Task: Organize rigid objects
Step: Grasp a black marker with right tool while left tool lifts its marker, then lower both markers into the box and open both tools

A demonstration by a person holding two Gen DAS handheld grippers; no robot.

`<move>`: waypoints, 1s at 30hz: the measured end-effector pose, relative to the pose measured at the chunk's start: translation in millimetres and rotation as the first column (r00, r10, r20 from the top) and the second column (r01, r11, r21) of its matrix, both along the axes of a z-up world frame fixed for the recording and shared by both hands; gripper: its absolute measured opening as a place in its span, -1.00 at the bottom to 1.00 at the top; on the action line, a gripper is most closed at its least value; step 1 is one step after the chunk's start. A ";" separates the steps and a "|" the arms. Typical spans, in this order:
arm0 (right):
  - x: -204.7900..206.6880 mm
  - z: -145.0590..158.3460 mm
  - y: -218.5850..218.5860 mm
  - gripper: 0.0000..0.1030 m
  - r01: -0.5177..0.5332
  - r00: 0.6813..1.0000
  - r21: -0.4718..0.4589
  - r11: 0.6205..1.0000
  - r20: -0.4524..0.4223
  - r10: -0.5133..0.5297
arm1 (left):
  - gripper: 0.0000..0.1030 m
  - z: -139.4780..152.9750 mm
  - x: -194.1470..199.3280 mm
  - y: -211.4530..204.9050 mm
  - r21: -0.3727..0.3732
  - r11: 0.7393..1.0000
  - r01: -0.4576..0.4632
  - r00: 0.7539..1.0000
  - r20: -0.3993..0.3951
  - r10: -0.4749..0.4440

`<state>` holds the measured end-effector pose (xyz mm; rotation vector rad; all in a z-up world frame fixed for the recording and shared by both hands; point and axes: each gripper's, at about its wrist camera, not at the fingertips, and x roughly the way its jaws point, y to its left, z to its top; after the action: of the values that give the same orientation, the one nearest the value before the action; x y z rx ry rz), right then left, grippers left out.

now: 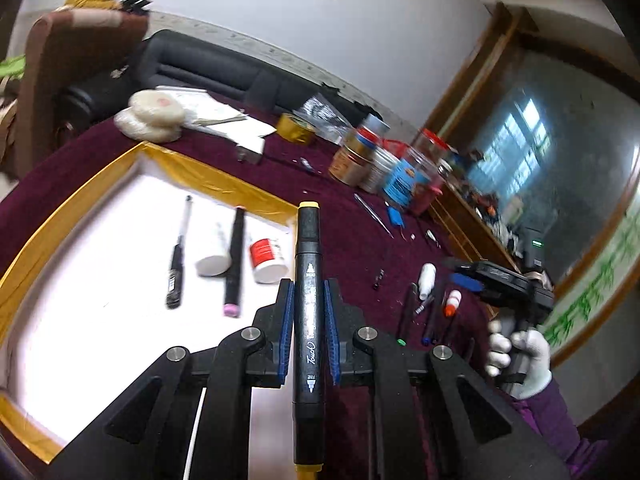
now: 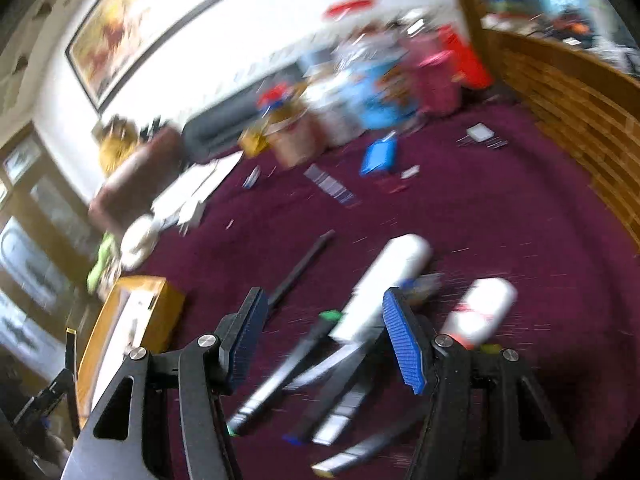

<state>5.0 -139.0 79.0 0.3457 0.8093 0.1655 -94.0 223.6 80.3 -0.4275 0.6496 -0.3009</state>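
Left wrist view: the left gripper (image 1: 308,292) clamps a yellow-capped marker (image 1: 307,280) lengthwise between its pads. Beyond it to the left, a white tray (image 1: 100,184) holds pens and bottles. The right gripper (image 2: 324,312) hangs with jaws apart over blurred markers and bottles, grasping nothing.

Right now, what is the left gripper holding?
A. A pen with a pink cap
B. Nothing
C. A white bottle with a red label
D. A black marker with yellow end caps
D: in the left wrist view the left gripper is closed on the black marker with yellow end caps, above the white tray.
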 end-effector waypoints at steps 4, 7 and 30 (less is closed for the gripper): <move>52.2 -25.4 46.4 0.07 -0.044 0.990 -0.024 0.999 -0.134 0.041 | -0.76 -11.0 -6.1 14.5 -0.048 0.999 -0.026 1.000 -0.015 0.025; 79.8 -45.0 65.1 0.06 -0.028 0.976 -0.038 0.999 -0.218 0.019 | -0.76 -12.6 -12.2 27.4 -0.062 0.997 -0.037 0.999 -0.015 0.036; 40.4 13.7 159.6 -0.85 -0.290 0.939 0.188 0.938 -0.131 0.316 | -0.76 -37.1 88.1 96.7 0.094 0.991 -0.099 0.970 -0.212 0.117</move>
<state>45.4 20.6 92.7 0.3926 1.0094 0.5031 -5.9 320.3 43.2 -0.4182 0.8461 -0.1232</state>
